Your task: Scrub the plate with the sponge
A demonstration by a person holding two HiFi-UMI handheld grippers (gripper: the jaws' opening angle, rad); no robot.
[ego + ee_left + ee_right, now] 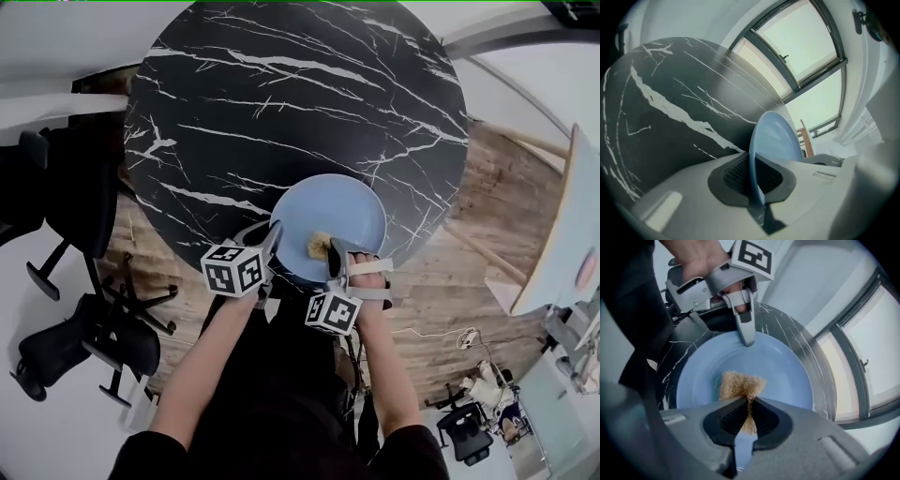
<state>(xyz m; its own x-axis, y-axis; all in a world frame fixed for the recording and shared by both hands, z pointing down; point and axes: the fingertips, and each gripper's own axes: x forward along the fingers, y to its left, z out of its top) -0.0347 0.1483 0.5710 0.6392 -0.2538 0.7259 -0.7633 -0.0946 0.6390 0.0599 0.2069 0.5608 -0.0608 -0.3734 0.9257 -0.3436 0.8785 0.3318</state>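
Tan and fibrous, the sponge [740, 385] is being pinched by its near end between the nearly closed jaws of the right gripper [749, 416]. Most of its body is sticking out past the tips, where it can meet the surface to be cleaned. It is hanging over the near half of the pale blue plate [328, 202], pointing steeply down at it. Whether the fibres are actually pressing on the glaze is not something I am able to tell.

The plate is sitting on the black marble table [281, 94], close to the edge nearest the person. The left gripper [752, 176] is biting its near left rim, jaws drawn narrow with one ribbed pad on each face of the thin edge. That clamp is, I judge, serving as an anchor: a smooth dish on polished stone would be sliding or spinning under a rubbing stroke, and holding the rim well apart from the sponge is leaving the whole bowl free for the other hand.

Scrubbing looks to be under way, though no suds or marks are showing how much is done.
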